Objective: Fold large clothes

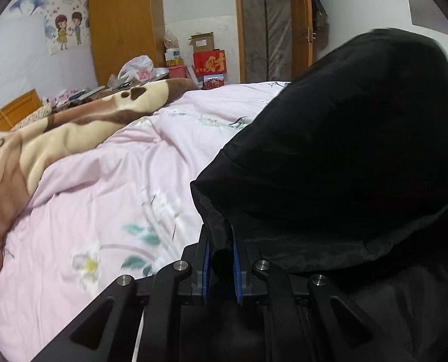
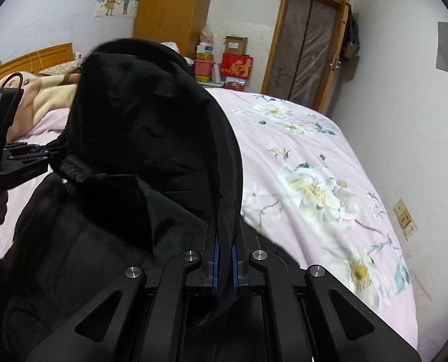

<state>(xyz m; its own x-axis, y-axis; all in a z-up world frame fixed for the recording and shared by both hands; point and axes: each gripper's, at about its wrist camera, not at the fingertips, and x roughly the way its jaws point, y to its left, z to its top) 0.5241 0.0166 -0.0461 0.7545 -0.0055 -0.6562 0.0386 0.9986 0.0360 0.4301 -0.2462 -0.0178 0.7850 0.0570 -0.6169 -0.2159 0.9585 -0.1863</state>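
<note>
- Left gripper (image 1: 221,259) clamped on the black coat's (image 1: 344,157) edge.
- Right gripper (image 2: 225,259) clamped on its other edge.
- Coat hangs lifted over the bed's (image 2: 314,157) near side; looks mid-fold, two grips keep the edge straight.

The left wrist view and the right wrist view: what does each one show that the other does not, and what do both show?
Only the left wrist view shows the white plastic bag beyond the bed.

Only the right wrist view shows the left gripper from outside, clamped on the black padded jacket, and beige wall sockets.

Both show the jacket pinched in their own gripper, left and right, the pink floral bedcover, the orange wooden wardrobe and the red cardboard box.
</note>
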